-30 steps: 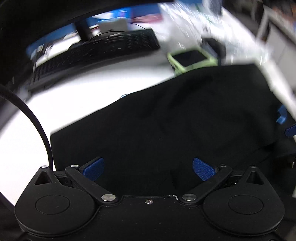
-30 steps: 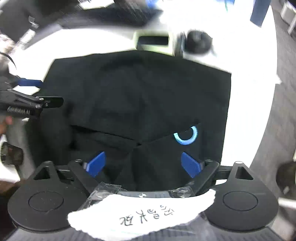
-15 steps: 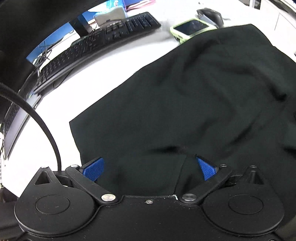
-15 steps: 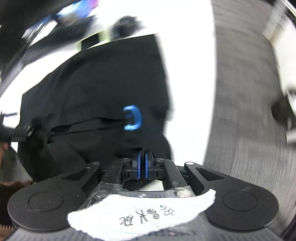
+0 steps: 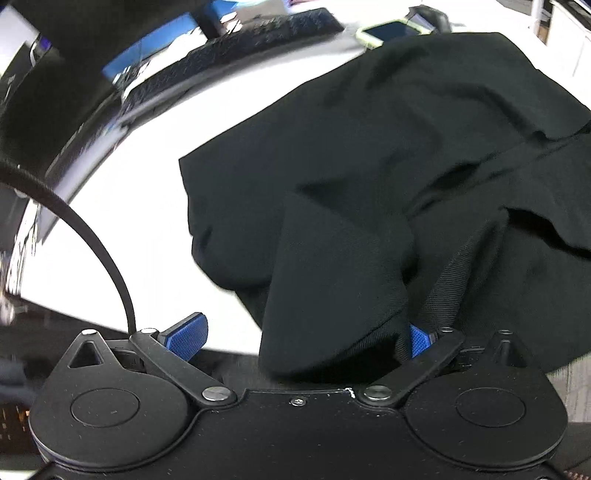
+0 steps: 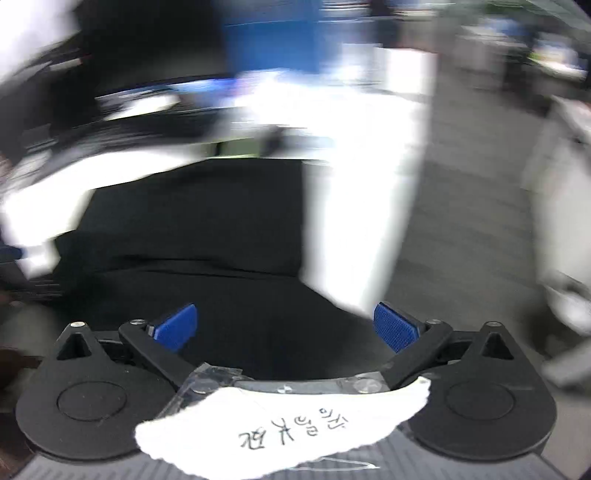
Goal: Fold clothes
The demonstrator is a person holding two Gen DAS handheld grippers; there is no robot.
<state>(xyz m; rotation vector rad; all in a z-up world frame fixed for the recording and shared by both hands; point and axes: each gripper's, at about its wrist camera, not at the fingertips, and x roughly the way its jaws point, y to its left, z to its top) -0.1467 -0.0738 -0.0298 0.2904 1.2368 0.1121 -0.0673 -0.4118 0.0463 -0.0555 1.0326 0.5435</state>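
Office, keyboard [image 5: 258, 40], phone [image 5: 388, 31], white desk [image 5: 155, 206]

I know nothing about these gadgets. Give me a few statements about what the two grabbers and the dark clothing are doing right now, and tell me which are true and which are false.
1. The left gripper has its blue fingers spread apart. True.
2. The black garment is red with stripes. False: it is plain black.
3. A fold of the garment hangs down between the left gripper's fingers. True.
4. The right gripper is clamped shut on the cloth. False: its blue fingers stand wide apart, with the garment lying ahead of them.
5. A keyboard sits on the white table beyond the garment. True.
6. The phone in a green case lies on top of the garment. False: it lies on the table past the garment's far edge.
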